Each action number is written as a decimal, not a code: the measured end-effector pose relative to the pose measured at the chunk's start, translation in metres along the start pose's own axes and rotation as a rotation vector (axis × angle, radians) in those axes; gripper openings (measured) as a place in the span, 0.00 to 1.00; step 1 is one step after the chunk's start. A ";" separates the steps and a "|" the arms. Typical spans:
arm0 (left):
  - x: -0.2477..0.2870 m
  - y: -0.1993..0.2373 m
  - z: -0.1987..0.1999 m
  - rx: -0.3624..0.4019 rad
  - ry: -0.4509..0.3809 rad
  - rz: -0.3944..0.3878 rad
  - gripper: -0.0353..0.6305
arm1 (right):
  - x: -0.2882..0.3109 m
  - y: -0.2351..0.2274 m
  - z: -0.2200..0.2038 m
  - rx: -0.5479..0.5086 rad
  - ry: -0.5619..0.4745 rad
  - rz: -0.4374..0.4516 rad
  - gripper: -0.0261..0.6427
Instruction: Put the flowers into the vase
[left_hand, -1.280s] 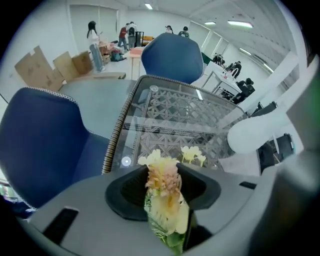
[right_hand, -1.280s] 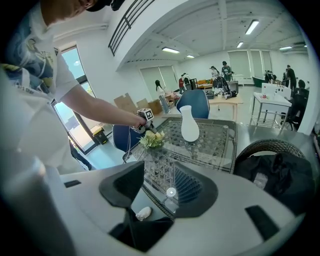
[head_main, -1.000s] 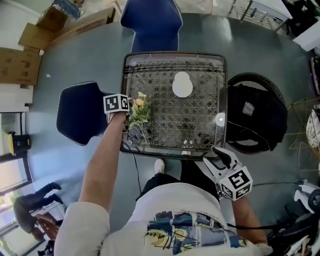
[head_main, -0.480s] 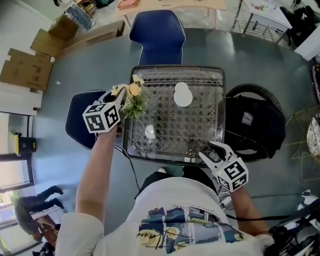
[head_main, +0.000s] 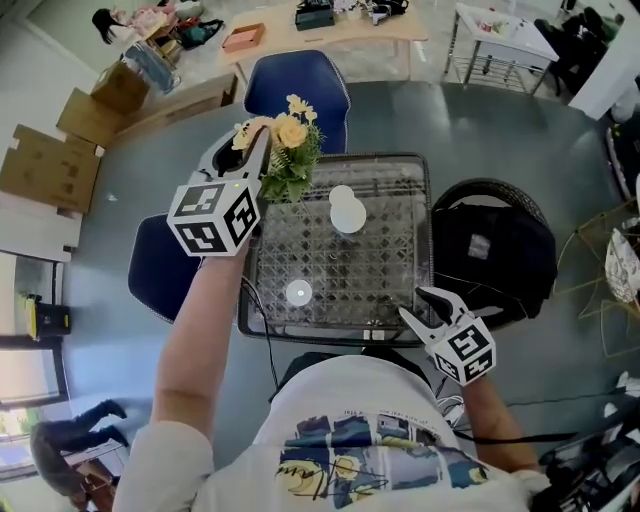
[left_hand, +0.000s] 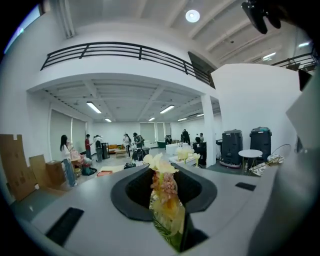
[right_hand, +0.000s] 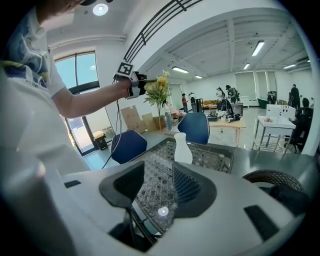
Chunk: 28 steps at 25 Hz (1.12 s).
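- Flowers, a yellow-and-cream artificial bunch with green leaves (head_main: 290, 150), sit clamped in the left gripper (head_main: 250, 142), up-left of the white ceramic vase (head_main: 347, 210).
- Right gripper (head_main: 432, 307): jaws apart, empty, at the near edge of the glass lattice worktop (head_main: 400, 250).

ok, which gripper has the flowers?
The left gripper, held high near the far-left corner of the table, jaws shut on the flowers. The right gripper hangs low by the near edge, jaws apart, empty.

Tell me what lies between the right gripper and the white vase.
Nothing but bare tabletop. In the right gripper view, the right gripper looks across the glass table to the vase; only a small bright spot shows there.
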<state>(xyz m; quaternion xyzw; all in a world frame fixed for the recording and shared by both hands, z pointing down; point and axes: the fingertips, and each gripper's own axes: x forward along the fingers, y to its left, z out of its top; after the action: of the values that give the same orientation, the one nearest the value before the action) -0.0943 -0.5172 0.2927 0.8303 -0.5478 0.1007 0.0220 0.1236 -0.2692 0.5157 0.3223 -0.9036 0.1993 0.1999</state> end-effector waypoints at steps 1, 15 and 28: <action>0.004 -0.005 0.004 -0.001 -0.022 -0.004 0.22 | -0.004 -0.002 -0.002 0.007 0.000 -0.011 0.31; 0.053 -0.041 -0.025 0.010 -0.127 -0.016 0.22 | -0.035 -0.015 -0.024 0.075 0.014 -0.107 0.31; 0.069 -0.080 -0.120 0.034 -0.071 -0.051 0.22 | -0.039 -0.029 -0.034 0.083 0.028 -0.122 0.31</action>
<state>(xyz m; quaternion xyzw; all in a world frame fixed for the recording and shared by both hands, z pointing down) -0.0118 -0.5304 0.4289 0.8473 -0.5251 0.0800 -0.0089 0.1782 -0.2539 0.5316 0.3820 -0.8703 0.2287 0.2107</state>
